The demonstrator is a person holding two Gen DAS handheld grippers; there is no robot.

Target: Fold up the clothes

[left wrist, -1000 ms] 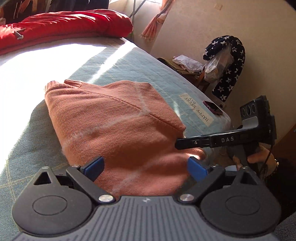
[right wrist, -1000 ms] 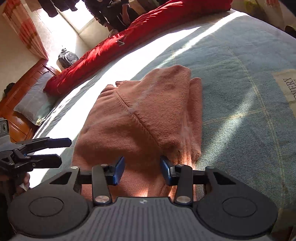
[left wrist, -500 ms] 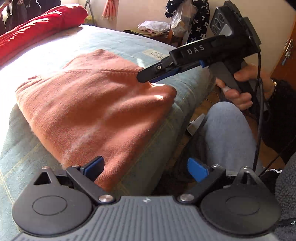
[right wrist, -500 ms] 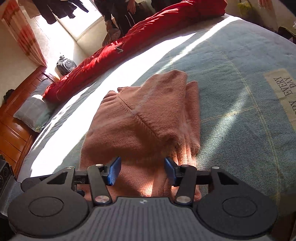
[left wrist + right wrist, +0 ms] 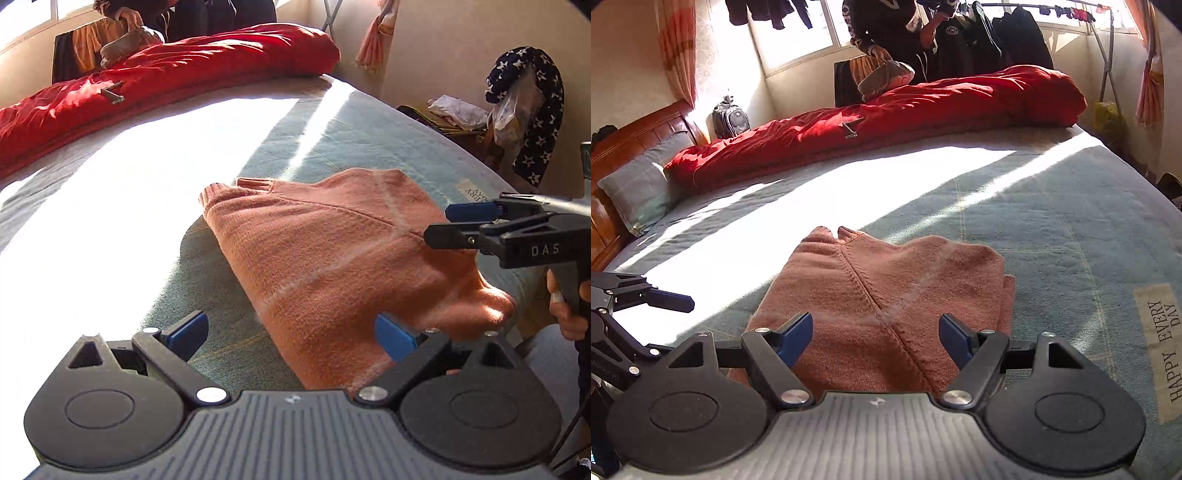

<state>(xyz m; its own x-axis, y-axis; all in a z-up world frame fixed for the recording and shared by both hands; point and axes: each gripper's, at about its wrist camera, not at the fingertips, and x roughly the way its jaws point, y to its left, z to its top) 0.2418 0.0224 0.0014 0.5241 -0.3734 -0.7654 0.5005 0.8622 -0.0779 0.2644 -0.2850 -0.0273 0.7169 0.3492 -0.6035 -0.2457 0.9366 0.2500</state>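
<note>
1. Sweater (image 5: 343, 258), salmon-pink knit, folded into a compact bundle. Lies flat on the bed (image 5: 1052, 229), near its front edge, partly in shade and beside a bright band of sunlight. Ribbed collar at the far end; a pale crease line runs across the top layer.

2. Left gripper (image 5: 291, 332), black body, blue pads. Jaws stand wide apart, holding nothing. It hangs above the near left corner of the sweater; one pad is seen over the blanket, the other over the knit.

3. Right gripper (image 5: 875, 332), same make. Jaws are opening, already wide, with nothing clamped; the sweater lies below and beyond the pads, not pressed by them. In the left wrist view it juts in from the right, above the sweater's right edge, gripped by a hand (image 5: 567, 306).

4. Blanket label (image 5: 1158, 350), cream, printed "HAPPY EVERY DAY", to the right of the sweater, apart from it.

5. Red quilt (image 5: 886, 125), bunched along the bed's far side.

6. Pillow (image 5: 635, 195), grey, far left, against a wooden headboard (image 5: 631, 129).

7. Second person (image 5: 886, 33), dark clothing, standing beyond the bed by the window.
</note>
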